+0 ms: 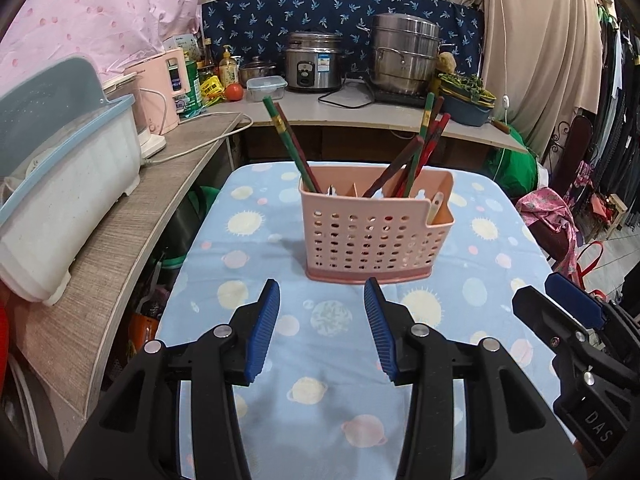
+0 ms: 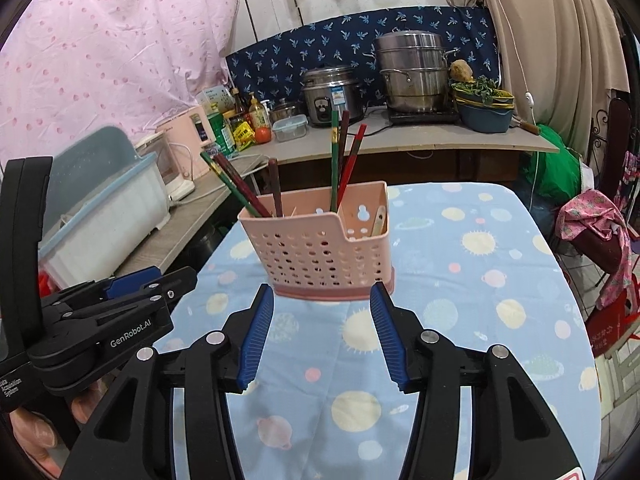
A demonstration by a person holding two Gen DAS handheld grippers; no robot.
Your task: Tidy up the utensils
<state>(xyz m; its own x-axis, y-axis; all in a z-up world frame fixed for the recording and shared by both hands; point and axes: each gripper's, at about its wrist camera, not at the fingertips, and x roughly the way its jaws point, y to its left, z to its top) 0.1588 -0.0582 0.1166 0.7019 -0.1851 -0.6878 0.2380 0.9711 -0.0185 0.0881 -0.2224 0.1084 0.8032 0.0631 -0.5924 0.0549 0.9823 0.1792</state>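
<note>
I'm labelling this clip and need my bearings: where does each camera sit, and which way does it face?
Left wrist: on the left gripper, looking forward over the patterned tablecloth at the pink utensil holder; the right gripper shows at the right edge.
Right wrist: on the right gripper, facing the holder from slightly further right; the left gripper shows at left.
Shared: holder, chopsticks, tablecloth, counter with rice cooker.

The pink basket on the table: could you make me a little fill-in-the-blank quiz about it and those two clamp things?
The pink basket holds several long ____.
It stands on a blue cloth printed with suns and ____.
The left gripper and the right gripper both have their jaws ____.
Each gripper holds ____.

Missing words: chopsticks; planets; open; nothing
</note>
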